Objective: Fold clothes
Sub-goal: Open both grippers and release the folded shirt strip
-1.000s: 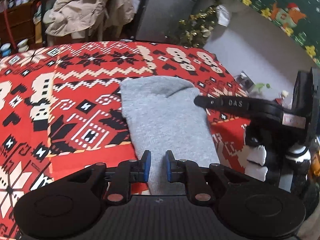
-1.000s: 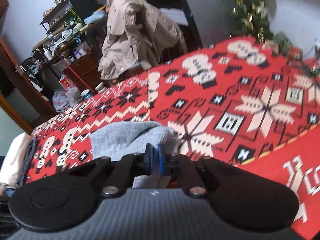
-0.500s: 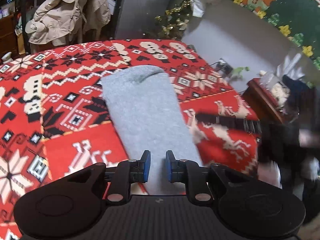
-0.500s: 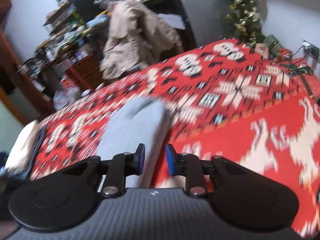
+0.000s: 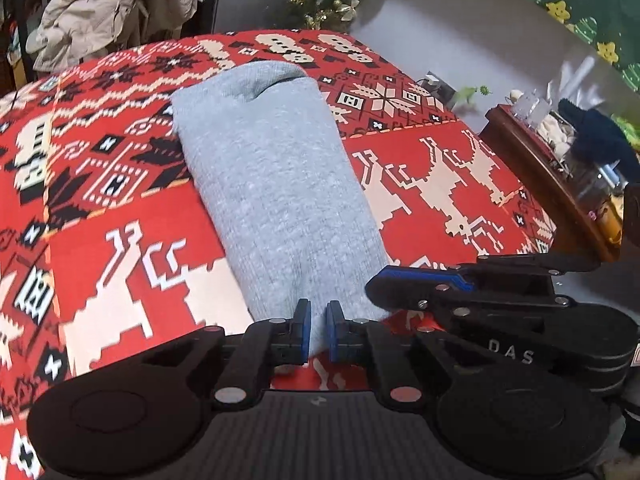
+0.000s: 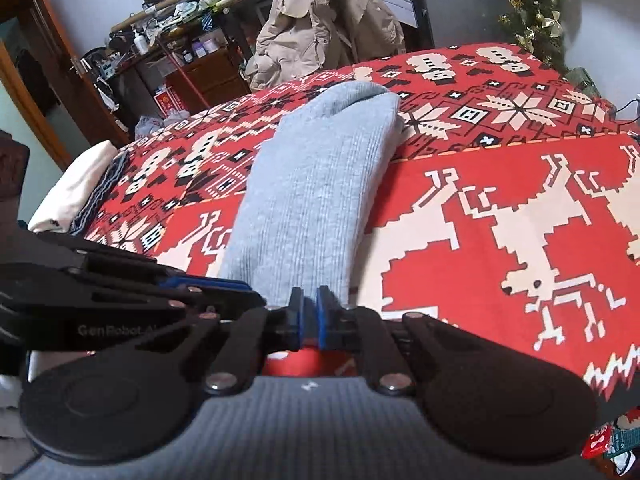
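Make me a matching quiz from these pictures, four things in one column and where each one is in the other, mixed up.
Things:
1. grey garment
2. beige jacket
3. small Christmas tree
4. white folded cloth

Places:
A. far right, beyond the red blanket
B. left edge of the blanket
C. lying lengthwise on the blanket
D. draped over furniture behind the blanket

Pairs: 1-C, 2-D, 3-A, 4-B

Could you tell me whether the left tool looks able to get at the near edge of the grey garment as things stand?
Probably yes: the left tool is at the near edge of the grey garment, jaws closing with fabric between them, and nothing blocks it.
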Demonstrator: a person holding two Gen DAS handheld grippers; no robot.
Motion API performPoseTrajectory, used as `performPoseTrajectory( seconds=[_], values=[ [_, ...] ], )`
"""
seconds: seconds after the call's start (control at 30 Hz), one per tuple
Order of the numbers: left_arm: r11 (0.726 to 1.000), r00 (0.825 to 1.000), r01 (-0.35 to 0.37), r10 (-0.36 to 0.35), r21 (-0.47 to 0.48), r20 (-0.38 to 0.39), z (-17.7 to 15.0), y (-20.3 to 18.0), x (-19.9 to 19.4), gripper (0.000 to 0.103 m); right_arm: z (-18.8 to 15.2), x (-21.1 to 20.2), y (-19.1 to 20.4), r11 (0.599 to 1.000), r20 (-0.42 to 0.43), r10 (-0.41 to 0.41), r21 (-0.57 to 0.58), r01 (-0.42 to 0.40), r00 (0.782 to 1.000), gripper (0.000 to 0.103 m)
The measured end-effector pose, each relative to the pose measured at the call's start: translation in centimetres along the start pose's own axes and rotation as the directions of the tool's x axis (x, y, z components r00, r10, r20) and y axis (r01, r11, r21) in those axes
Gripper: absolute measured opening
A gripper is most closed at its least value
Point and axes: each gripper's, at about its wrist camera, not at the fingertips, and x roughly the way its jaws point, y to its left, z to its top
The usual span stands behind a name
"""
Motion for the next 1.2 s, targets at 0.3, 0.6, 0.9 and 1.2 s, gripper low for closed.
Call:
performPoseTrajectory(
  seconds=[0.3, 0.6, 0.9, 1.2],
  values=[
    [0.991, 0.996, 0.028, -0.017, -0.128, 0.087, 0.8, 2.9, -3.5, 0.041, 1.6, -2.1, 0.2, 1.0, 0.024, 0.003, -0.012, -0.003, 1.0, 0.025],
    [0.988, 0.993, 0.057, -0.04, -0.146, 0.113, 9.0, 10.7, -1.3, 0.041, 9.6, -0.2, -1.5, 0.997, 0.015, 0.009, -0.073, -0.007, 1.0, 0.025],
    [0.967, 0.981, 0.192, -0.188, -0.169, 0.04, 15.3, 16.2, 5.4, 0.06, 16.3, 4.8, -3.6, 0.995, -0.024, 0.008, -0.097, -0.01, 1.0, 0.026],
    [0.928, 0.944, 0.324, -0.329, -0.185, 0.002, 17.4, 17.4, 8.5, 0.038, 17.0, 7.5, -5.0, 0.997, -0.044, -0.025, -0.079, 0.021, 0.999, 0.028]
  ],
)
